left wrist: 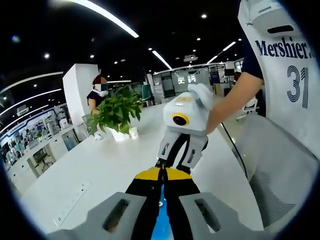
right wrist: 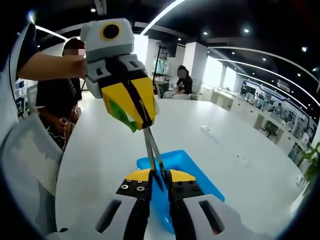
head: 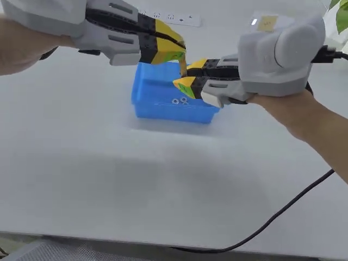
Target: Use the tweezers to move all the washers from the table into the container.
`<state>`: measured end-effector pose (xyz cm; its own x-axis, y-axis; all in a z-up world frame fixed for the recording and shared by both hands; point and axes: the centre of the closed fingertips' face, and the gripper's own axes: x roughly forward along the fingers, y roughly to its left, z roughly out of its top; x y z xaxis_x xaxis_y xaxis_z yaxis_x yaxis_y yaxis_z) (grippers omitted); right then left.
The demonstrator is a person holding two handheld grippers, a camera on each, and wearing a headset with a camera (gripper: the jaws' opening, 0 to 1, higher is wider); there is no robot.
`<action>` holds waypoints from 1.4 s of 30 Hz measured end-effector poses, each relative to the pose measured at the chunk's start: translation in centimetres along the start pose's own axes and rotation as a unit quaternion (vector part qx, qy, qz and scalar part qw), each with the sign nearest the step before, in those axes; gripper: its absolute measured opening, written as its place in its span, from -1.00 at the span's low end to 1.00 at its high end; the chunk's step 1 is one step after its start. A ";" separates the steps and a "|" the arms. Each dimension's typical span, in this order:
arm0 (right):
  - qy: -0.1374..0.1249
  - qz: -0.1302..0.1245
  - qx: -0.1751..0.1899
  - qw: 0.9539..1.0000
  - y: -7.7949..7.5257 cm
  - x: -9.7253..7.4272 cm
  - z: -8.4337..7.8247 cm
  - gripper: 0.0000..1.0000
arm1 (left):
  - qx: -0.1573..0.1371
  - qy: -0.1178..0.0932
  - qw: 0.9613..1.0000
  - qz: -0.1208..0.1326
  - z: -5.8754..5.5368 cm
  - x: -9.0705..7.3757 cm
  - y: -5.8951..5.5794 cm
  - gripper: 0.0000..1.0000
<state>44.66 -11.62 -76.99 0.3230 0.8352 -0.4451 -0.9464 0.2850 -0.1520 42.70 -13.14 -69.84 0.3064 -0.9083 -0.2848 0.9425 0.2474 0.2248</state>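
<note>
The metal tweezers (head: pixel 183 66) hang point-down over the blue container (head: pixel 157 100). My left gripper (head: pixel 177 48) comes in from the upper left and is shut on their top end. My right gripper (head: pixel 187 81) reaches in from the right, its yellow-tipped jaws closed around the tweezers' lower legs. In the right gripper view the tweezers (right wrist: pixel 154 155) run from the left gripper (right wrist: pixel 131 107) down between my own jaws (right wrist: pixel 160 176), above the container (right wrist: pixel 187 172). Two washers (head: pixel 179 100) lie inside the container. In the left gripper view my jaws (left wrist: pixel 162 176) are shut, facing the right gripper (left wrist: pixel 182 125).
The white table (head: pixel 136 179) stretches wide in front of the container. A black cable (head: pixel 293 204) trails across its right front. A white power strip (head: pixel 176 19) lies at the back, a green plant (head: pixel 341 16) at the far right. People stand beyond the table.
</note>
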 end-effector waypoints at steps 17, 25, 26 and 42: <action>0.089 0.049 -0.048 0.994 5.4 -2.2 -3.5 -0.81 | -0.015 0.033 0.999 -0.025 -2.6 -0.7 -5.8 -0.91; 0.157 0.074 -0.075 0.982 7.1 -2.0 -7.0 -0.82 | -0.038 0.082 0.996 -0.025 -7.0 -0.2 -7.9 -0.91; 0.161 0.075 -0.076 0.981 7.2 -1.9 -7.2 -0.82 | -0.042 0.084 0.995 -0.026 -7.2 -0.2 -8.0 -0.91; 0.232 0.091 -0.077 0.965 7.6 -1.5 -11.4 -0.84 | -0.063 0.159 0.985 -0.028 -13.5 1.4 -8.7 -0.90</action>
<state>37.00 -16.02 -87.53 0.1506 0.5547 -0.8183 -0.9878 0.0507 -0.1475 36.74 -11.99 -84.73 0.2608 -0.7751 -0.5755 0.9621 0.2575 0.0893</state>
